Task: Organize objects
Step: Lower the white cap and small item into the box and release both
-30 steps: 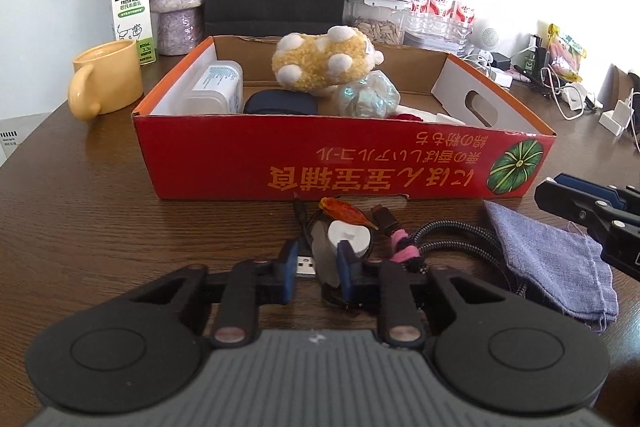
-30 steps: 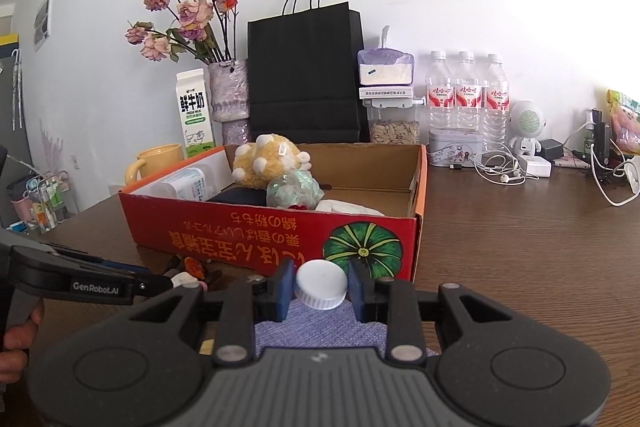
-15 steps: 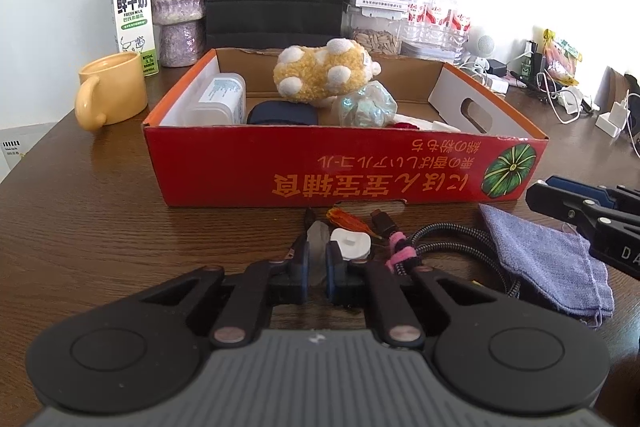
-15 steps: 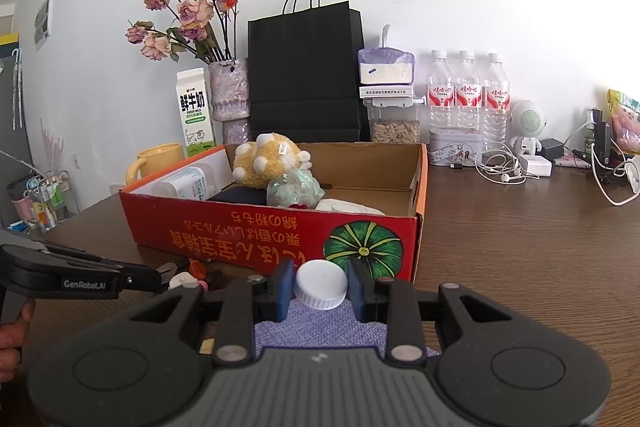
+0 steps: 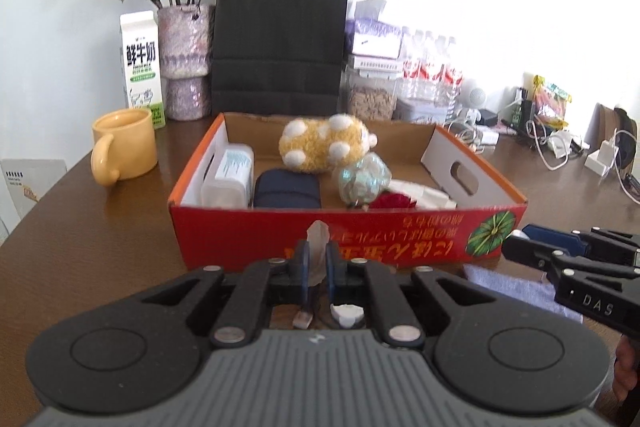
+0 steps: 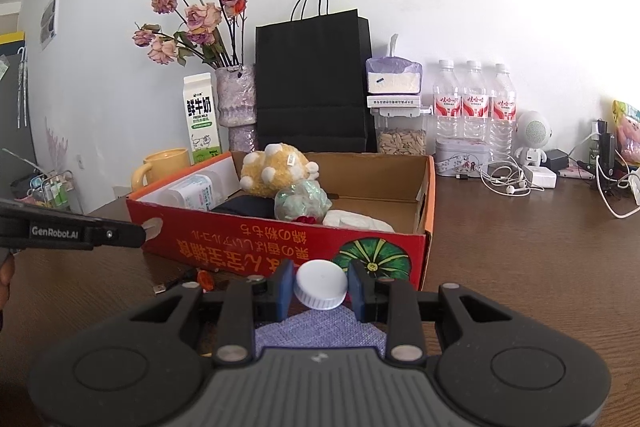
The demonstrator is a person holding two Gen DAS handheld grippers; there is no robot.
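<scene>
left gripper (image 5: pixel 316 263): closed on pale translucent piece (image 5: pixel 318 247), held in the air before red box (image 5: pixel 248 237); thin grip, piece can slip or turn out.
red box: front wall is between piece and inside; low carry would hit it.
right gripper (image 6: pixel 320 287): fingers around white cap (image 6: pixel 320 285), above purple cloth (image 6: pixel 320 329); cap may roll out.

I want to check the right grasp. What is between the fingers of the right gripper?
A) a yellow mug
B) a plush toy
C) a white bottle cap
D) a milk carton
C: the right gripper holds a white cap, in front of the red box.
</scene>
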